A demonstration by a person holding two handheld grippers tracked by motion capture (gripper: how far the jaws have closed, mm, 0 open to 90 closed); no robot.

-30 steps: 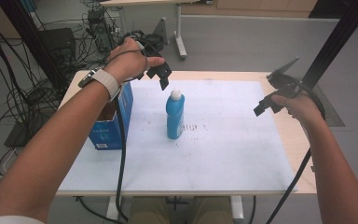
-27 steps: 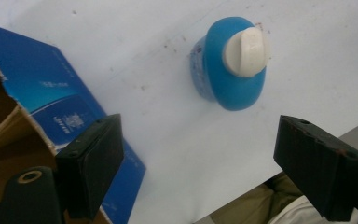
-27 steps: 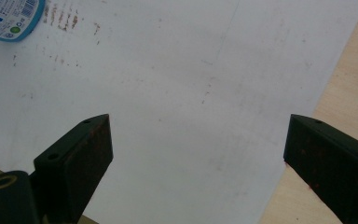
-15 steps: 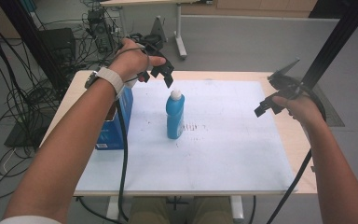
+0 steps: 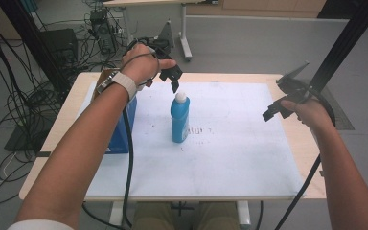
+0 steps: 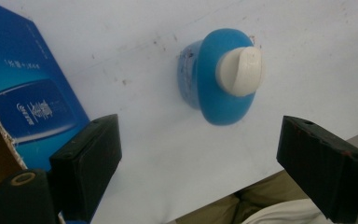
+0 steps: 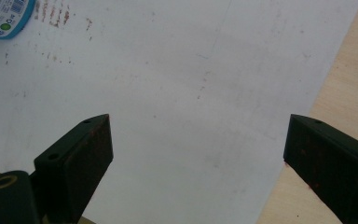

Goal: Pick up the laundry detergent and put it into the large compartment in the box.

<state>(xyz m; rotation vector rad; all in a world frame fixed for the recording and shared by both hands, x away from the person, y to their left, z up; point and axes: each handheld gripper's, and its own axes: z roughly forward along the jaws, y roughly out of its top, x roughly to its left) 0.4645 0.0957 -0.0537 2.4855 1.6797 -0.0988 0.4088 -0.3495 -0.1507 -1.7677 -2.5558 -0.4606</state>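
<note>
The left tongs point(image 5: 173, 82) hang just above and behind the white cap point(image 5: 180, 97) of the blue bottle point(image 5: 179, 122), pointing down at it; their jaws have just been opening and stand wide, with nothing pressed between them, and in the left gripper view point(image 6: 200, 154) the cap sits in the gap between the two black jaws, farther down, untouched. The right tongs point(image 5: 274, 111) hover well to the right of the bottle, near the right edge of the white sheet, jaws spread wide and empty; the right gripper view point(image 7: 198, 154) looks down on bare sheet, with a sliver of the bottle's base at the top left corner. The table point(image 5: 249, 79), light wood, carries the white sheet point(image 5: 239, 153) over most of its top. The blue carton point(image 5: 122, 127) stands to the left of the bottle, near it but apart, under the person's left forearm. The bottle stands upright on the sheet, left of its middle. A few faint reddish marks point(image 5: 199, 130) lie on the sheet just right of the bottle's foot.
</note>
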